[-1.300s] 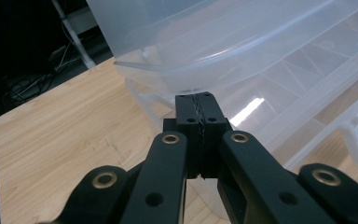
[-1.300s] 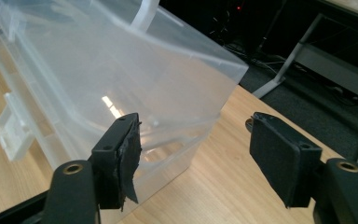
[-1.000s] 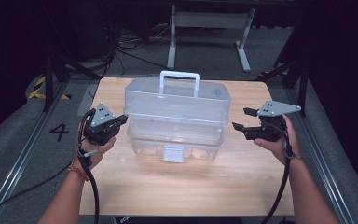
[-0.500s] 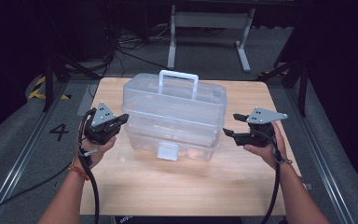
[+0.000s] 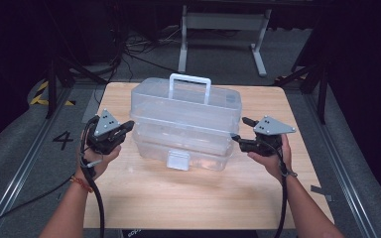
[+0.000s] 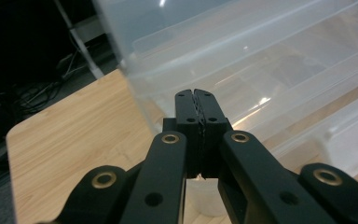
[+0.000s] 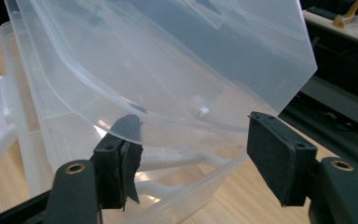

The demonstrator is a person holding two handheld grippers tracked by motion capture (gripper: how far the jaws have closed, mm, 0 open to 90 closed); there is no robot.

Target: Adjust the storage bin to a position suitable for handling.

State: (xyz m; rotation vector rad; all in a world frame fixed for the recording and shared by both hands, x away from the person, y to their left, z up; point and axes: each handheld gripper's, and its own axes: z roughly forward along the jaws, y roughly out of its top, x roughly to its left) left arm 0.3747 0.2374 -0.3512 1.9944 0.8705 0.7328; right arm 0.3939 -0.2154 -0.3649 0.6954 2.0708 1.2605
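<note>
Now the clear box (image 5: 186, 124) sits mid-table (image 5: 129, 198), lid slightly raised. Left gripper (image 5: 127, 125), jaws pressed together and empty, is just beside its left end; right gripper (image 5: 239, 131), jaws wide apart, flanks the lid's edge.

The clear box (image 5: 186, 126) fills the table's (image 5: 188, 198) middle, blocking the straight path between the left gripper (image 5: 124, 128) and right gripper (image 5: 239, 131). Bare wood lies open near the person, with narrow strips at both sides.
</note>
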